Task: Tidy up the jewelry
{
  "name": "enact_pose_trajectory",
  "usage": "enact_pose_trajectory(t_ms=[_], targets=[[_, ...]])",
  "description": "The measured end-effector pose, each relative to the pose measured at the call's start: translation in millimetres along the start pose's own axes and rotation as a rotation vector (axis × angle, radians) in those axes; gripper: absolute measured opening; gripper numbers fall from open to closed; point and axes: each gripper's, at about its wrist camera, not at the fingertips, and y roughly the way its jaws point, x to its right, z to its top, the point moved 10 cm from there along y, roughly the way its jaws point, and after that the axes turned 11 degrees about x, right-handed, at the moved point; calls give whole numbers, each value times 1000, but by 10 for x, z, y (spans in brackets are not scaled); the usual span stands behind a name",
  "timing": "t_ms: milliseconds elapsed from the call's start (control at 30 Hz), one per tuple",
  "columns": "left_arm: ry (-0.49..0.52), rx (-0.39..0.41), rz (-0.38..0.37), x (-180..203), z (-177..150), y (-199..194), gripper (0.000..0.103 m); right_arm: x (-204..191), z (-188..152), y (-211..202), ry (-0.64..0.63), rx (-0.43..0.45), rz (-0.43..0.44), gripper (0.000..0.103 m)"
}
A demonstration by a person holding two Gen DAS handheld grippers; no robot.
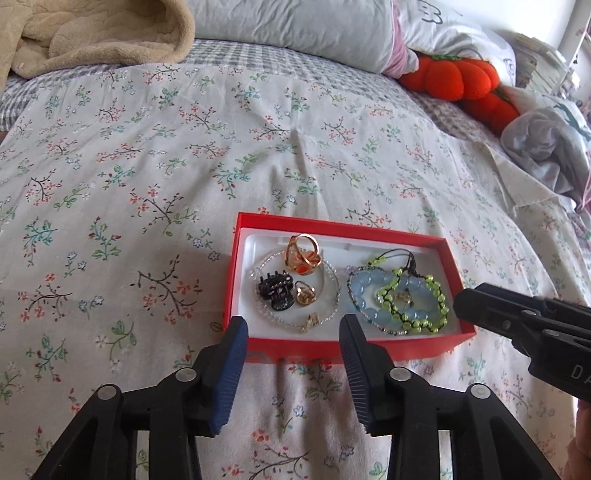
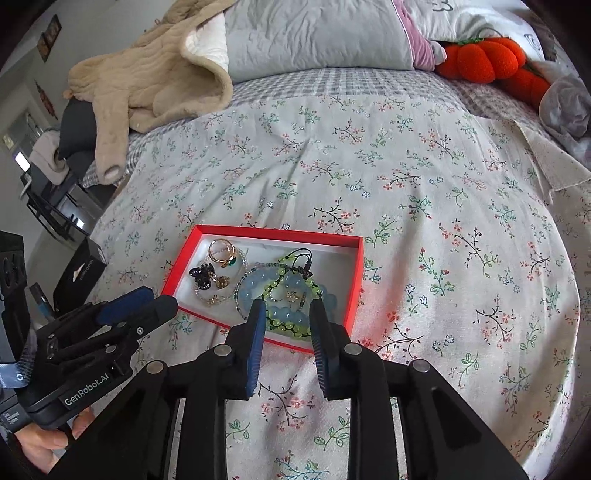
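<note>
Okay, both tongs sit over a floral bedspread (image 1: 155, 155), angled down at a red box (image 1: 243, 258) lying flat on it. Left gripper (image 1: 293, 325): blue pads spread apart, nothing between them, tips over the box's near wall without touching it. Right gripper (image 2: 288, 308): pads also parted, narrower gap than the left, nothing pinched; tips hang over the near right part of the box, above the beads. No contact visible from either.

Just ahead of the left tips, inside the white-lined box: a clear bead chain (image 1: 328, 291) looped round, a black claw clip (image 1: 275, 293) and a small gold ring (image 1: 304, 294) inside the loop, and a bigger gold ring with an orange stone (image 1: 304, 254) at the loop's far edge. A small gold charm (image 1: 310, 321) lies on the chain nearest the tips.

Ahead of the right tips: a pale blue bead bracelet (image 2: 255, 291) with a green bead bracelet on black cord (image 2: 286, 325) lying across it, touching, cord end trailing toward the far wall. Something small and gold sits in the middle, too tiny to tell.

Each view catches the other gripper at the side: the right's black finger close by the box's right end, the left's by its near left corner. A hand (image 2: 40, 445) holds the left handle.

Well beyond the tongs: beige blanket (image 1: 99, 33), grey pillow (image 1: 295, 29), orange plush pumpkins (image 1: 458, 79).
</note>
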Motion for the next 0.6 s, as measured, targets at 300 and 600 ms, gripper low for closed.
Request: enact_pose_trajectory(t_ms=[300, 600], targets=[[65, -13, 72, -159, -225, -137, 80, -21, -119, -160, -58, 42, -44, 59], [84, -21, 186, -291, -454, -297, 103, 71, -391, -266, -70, 41, -126, 91]])
